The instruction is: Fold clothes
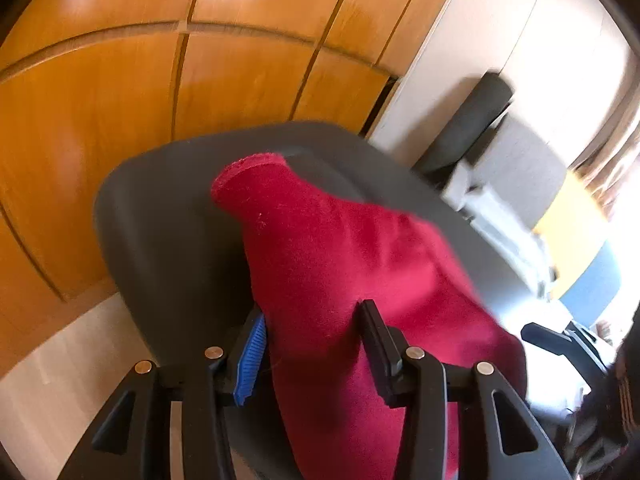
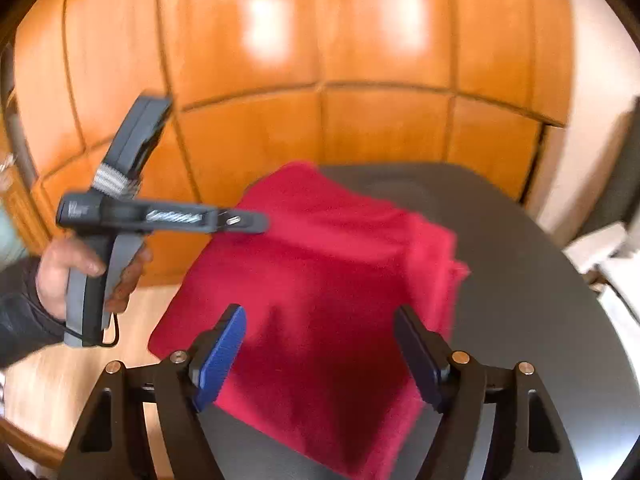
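**Inspector:** Start with the garment.

**Assistant:** A red cloth (image 2: 320,280), fleecy in texture, lies on the dark grey table (image 2: 520,280). In the right wrist view it looks folded into a rough rectangle, its left part overhanging the table's left edge. The frame is blurred, so I cannot count the layers.

**Inspector:** Left claw?

**Assistant:** In the left wrist view the left gripper (image 1: 316,344) has its jaws moderately parted, with the red cloth (image 1: 340,260) passing between them. The cloth fills most of the gap and lies against the black finger on the right; I cannot tell whether the blue-padded finger (image 1: 252,360) touches it. So I cannot say whether it is gripped. The right wrist view shows the same tool from the side (image 2: 240,220), its tip at the cloth's left edge, but does not settle it either. A hand (image 2: 72,268) holds its grey handle.

**Inspector:** Right claw?

**Assistant:** The right gripper (image 2: 320,344) stands wide, over the near part of the cloth and holding nothing. Its blue pad (image 2: 220,360) is on the left.

**Inspector:** Surroundings?

**Assistant:** Orange wooden panelled doors (image 2: 360,80) stand behind the table, with a pale wood floor (image 2: 60,380) below. In the left wrist view a white wall (image 1: 480,40) and blurred furniture sit to the right.
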Action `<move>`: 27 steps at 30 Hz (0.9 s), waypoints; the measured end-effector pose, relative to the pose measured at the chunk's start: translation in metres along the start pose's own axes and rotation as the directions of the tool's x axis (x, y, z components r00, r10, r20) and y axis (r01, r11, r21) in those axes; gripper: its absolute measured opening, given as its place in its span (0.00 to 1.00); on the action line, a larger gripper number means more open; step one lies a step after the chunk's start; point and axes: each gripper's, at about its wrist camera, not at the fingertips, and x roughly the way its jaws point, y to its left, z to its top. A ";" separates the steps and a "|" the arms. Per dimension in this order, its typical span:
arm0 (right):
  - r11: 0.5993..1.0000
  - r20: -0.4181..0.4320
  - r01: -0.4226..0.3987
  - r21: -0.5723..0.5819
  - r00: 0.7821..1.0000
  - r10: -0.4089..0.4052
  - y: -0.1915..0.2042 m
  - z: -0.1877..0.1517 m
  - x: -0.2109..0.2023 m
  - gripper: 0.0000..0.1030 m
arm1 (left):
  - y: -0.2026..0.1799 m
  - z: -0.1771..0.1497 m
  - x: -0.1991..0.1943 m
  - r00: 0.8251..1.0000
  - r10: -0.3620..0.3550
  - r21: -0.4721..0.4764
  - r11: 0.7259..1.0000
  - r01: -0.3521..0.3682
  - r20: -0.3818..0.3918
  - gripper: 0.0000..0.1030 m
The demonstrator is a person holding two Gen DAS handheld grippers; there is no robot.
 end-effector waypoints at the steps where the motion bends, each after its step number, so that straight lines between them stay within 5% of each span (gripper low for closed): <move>1: 0.999 -0.082 0.008 0.032 0.997 -0.005 -0.004 -0.006 0.021 0.73 | 0.002 0.002 0.008 0.998 0.038 -0.005 0.999 -0.038 -0.041 0.47; 2: 0.997 -0.155 0.005 0.079 0.988 0.008 -0.009 -0.017 0.039 0.74 | 0.007 0.003 0.007 0.998 0.033 -0.020 0.999 -0.034 -0.048 0.49; 6: 0.996 -0.098 -0.012 0.092 0.995 0.021 -0.005 -0.035 0.038 0.74 | 0.024 0.002 -0.016 1.000 -0.008 -0.062 0.998 0.008 -0.005 0.50; 10: 0.995 -0.096 -0.019 0.095 0.995 0.028 0.000 -0.033 0.036 0.81 | -0.001 0.002 -0.051 0.990 -0.026 0.078 0.997 0.015 0.141 0.48; 14: 0.996 -0.105 -0.007 0.091 0.994 0.017 0.001 -0.031 0.041 0.83 | -0.040 0.008 -0.032 0.988 -0.077 0.214 0.976 0.046 0.137 0.48; 16: 0.995 -0.129 -0.001 0.096 0.992 0.013 -0.002 -0.029 0.038 0.83 | -0.049 0.010 0.012 0.998 -0.055 0.175 0.983 0.057 -0.017 0.47; 17: 0.995 -0.134 0.003 0.101 0.991 0.011 -0.003 -0.029 0.038 0.83 | -0.049 0.003 0.019 0.999 -0.042 0.171 0.984 0.046 -0.032 0.46; 20: 0.993 -0.136 0.010 0.116 0.991 0.006 -0.003 -0.033 0.034 0.83 | -0.055 -0.019 0.025 1.000 -0.006 0.196 0.981 0.003 0.012 0.47; 24: 0.994 -0.123 0.033 0.105 0.992 -0.020 0.003 -0.039 0.023 0.82 | -0.048 -0.015 0.016 0.998 -0.046 0.095 0.995 0.042 0.038 0.45; 27: 0.989 -0.105 0.133 0.062 0.986 -0.126 0.017 -0.031 0.003 0.82 | -0.051 -0.018 -0.022 0.989 0.051 0.080 0.995 -0.062 0.136 0.51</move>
